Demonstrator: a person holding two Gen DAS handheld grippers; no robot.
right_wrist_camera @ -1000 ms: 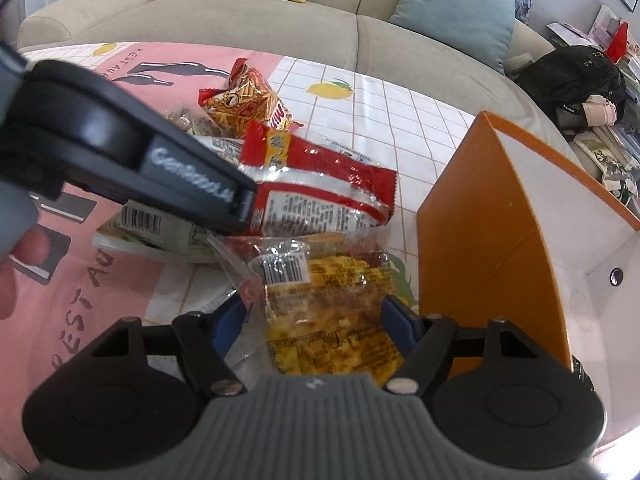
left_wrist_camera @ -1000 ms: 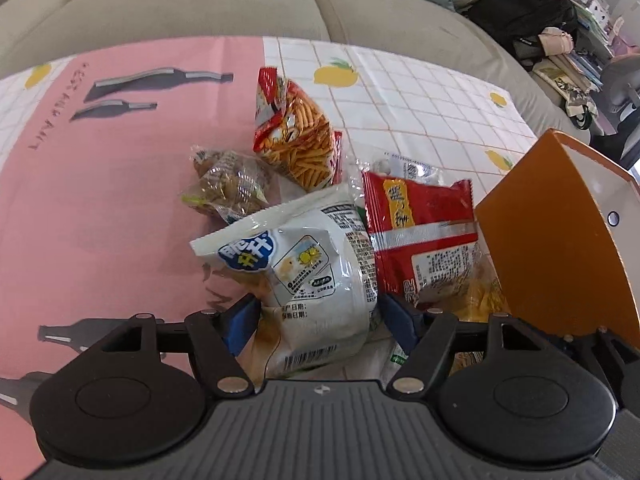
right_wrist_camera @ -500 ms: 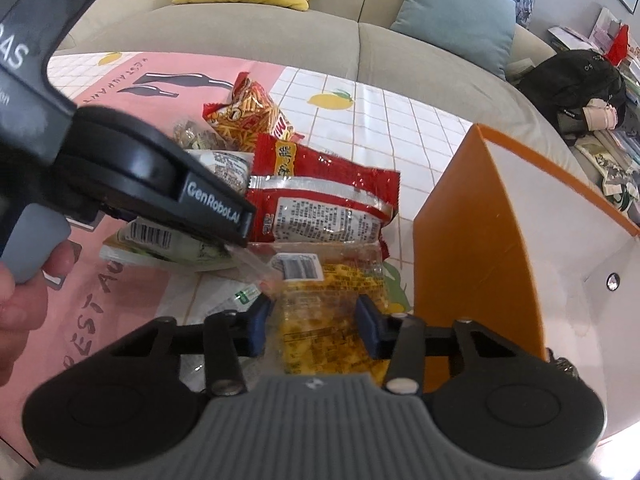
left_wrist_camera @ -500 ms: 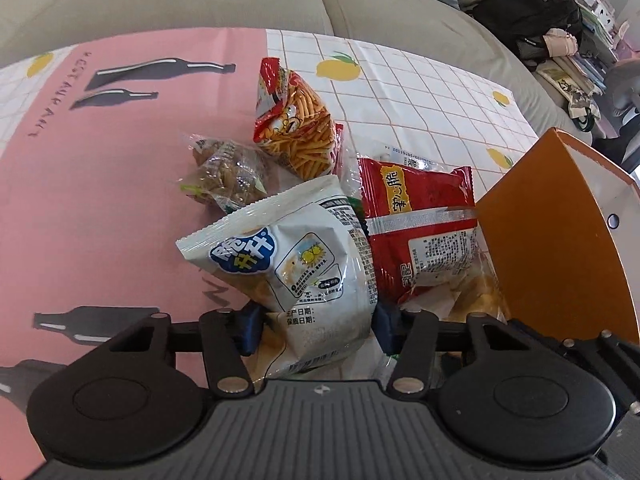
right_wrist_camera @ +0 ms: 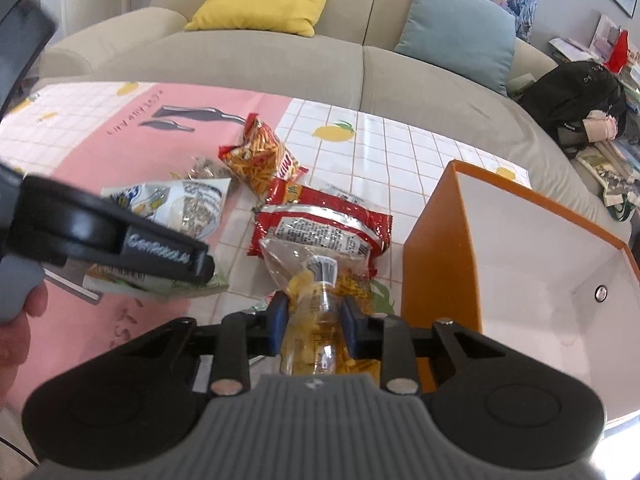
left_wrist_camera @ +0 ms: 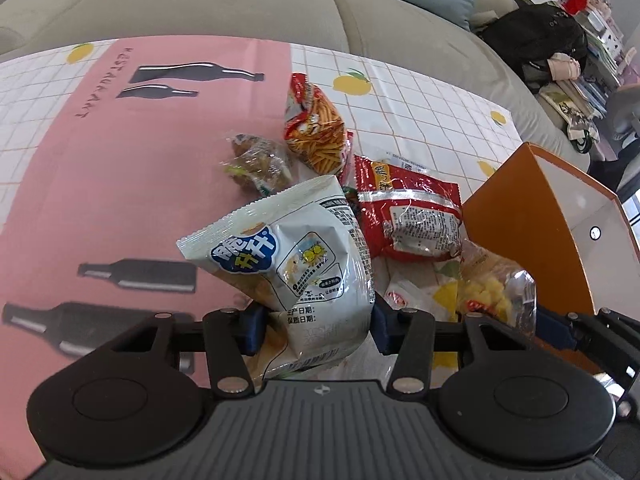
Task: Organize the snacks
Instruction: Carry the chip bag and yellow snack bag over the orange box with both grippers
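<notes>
Behind: beige sofa [right_wrist_camera: 320, 64]; tablecloth [left_wrist_camera: 120, 160] pink, lemon-checked.

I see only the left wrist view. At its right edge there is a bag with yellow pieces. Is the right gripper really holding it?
Observer: Yes. The right gripper is shut on the yellow snack bag, its pads squeezing the bag's middle.
Operator: Is the orange box free inside?
Observer: The orange box shows its white inside down to a corner; no snack is seen there.
Operator: Does the bag touch the red one?
Observer: Its top edge overlaps the red bag in the right wrist view; contact I cannot tell.
</notes>
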